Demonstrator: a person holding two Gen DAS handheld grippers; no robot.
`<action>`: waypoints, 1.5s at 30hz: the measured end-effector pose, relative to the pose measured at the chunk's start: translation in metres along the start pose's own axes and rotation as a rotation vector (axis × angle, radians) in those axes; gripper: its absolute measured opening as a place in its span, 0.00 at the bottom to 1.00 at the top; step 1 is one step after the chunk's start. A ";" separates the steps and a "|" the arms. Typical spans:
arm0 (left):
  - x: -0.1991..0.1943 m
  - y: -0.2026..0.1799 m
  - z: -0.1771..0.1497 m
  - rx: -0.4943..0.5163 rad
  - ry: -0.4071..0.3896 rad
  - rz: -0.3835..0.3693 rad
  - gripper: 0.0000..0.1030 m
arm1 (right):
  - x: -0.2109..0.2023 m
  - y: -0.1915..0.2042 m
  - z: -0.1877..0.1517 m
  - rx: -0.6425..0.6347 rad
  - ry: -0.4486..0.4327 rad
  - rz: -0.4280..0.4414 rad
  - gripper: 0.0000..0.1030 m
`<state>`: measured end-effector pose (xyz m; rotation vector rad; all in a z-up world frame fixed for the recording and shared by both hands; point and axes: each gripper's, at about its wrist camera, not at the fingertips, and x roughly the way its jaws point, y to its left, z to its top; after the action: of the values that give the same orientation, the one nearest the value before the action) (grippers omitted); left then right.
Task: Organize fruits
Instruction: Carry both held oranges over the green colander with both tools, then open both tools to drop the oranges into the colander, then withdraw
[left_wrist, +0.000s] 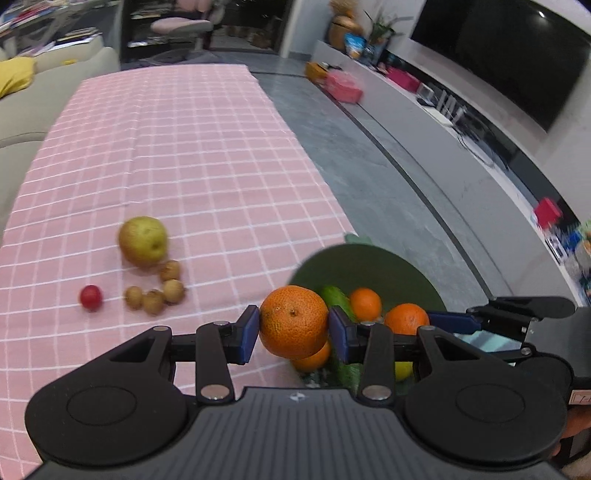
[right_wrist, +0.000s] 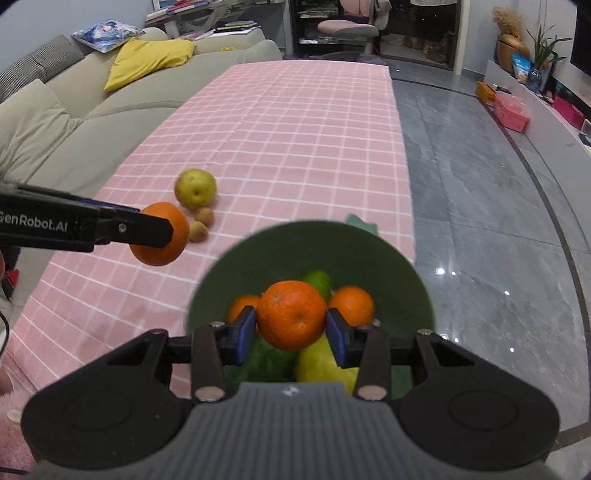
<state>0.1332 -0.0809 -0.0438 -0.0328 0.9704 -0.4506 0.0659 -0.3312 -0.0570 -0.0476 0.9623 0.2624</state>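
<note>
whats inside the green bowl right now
In the green bowl: two oranges, a green cucumber and a yellow fruit. The right gripper and its held orange cover the bowl's bottom.

Beyond my reach, a beige sofa (right_wrist: 110, 110) runs along the counter's far side with a yellow cushion (right_wrist: 147, 59) on it. A pink office chair (right_wrist: 347, 27) stands behind, a dark television (left_wrist: 506, 51) hangs over glossy grey floor (right_wrist: 480, 184).

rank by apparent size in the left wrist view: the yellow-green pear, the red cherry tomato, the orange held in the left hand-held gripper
1. Round orange mandarin in the left hand-held gripper, though nearness to the camera inflates it
2. Yellow-green pear
3. Small red cherry tomato
</note>
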 end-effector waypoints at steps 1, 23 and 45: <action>0.004 -0.004 -0.001 0.006 0.010 -0.005 0.45 | 0.000 -0.004 -0.002 0.001 0.005 -0.008 0.37; 0.061 -0.039 -0.013 0.166 0.233 0.042 0.45 | 0.011 -0.017 -0.008 0.018 0.180 0.082 0.37; 0.066 -0.044 -0.017 0.222 0.260 0.053 0.55 | 0.045 -0.007 -0.014 0.059 0.342 0.106 0.39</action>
<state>0.1357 -0.1428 -0.0952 0.2565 1.1684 -0.5201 0.0805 -0.3308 -0.1029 0.0132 1.3147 0.3306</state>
